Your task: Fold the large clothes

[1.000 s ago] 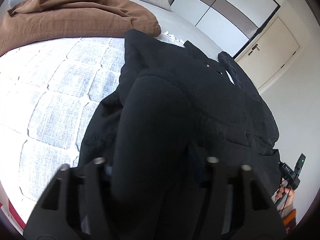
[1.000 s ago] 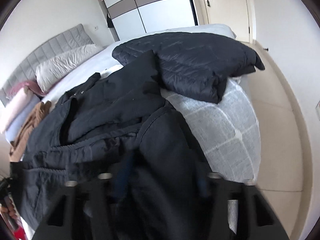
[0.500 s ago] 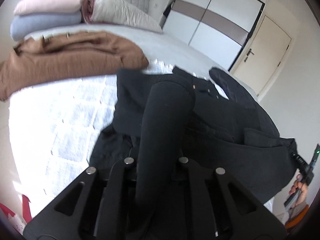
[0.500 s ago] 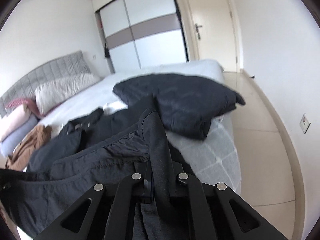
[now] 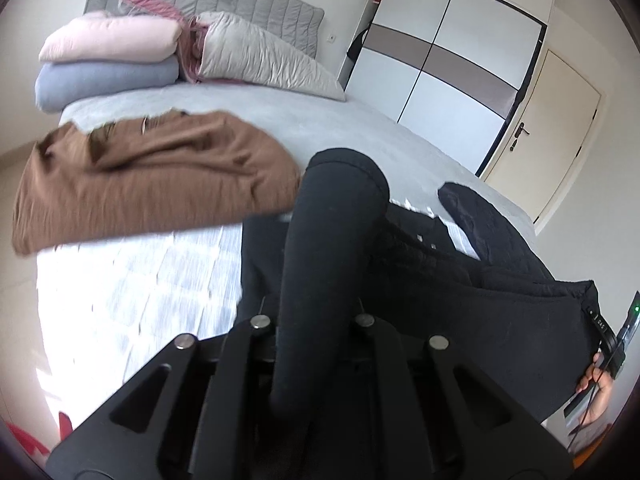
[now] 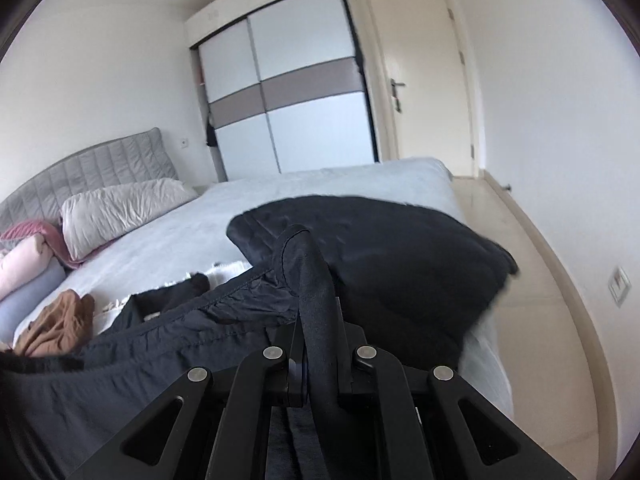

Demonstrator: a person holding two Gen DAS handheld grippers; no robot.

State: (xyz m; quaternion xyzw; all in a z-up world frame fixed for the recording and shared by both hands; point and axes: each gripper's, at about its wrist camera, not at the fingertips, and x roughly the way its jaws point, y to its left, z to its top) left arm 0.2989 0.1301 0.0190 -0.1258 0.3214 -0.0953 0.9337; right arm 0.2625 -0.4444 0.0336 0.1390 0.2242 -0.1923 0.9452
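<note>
A large black jacket [image 5: 460,300] lies across the foot of the bed, its near hem lifted. My left gripper [image 5: 316,328] is shut on a thick fold of the black jacket, which bulges up between the fingers. My right gripper [image 6: 320,344] is shut on another pinch of the same black jacket [image 6: 168,340], the hem stretching away to the left. In the left wrist view the other hand [image 5: 596,388] shows at the right edge, holding its gripper. The pads are hidden by cloth in both views.
A folded black quilted jacket [image 6: 400,264] sits on the bed's right corner. A brown garment [image 5: 148,184] lies folded further up the grey bed [image 5: 340,132]. Pillows and folded blankets [image 5: 108,60] stack at the headboard. Wardrobe [image 6: 288,100], door [image 6: 424,80] and bare floor [image 6: 540,280] lie beyond.
Both grippers closed on the black jacket's hem and rose with it, tilting up so the headboard, wardrobe and door come into view. The hem now hangs stretched between them.
</note>
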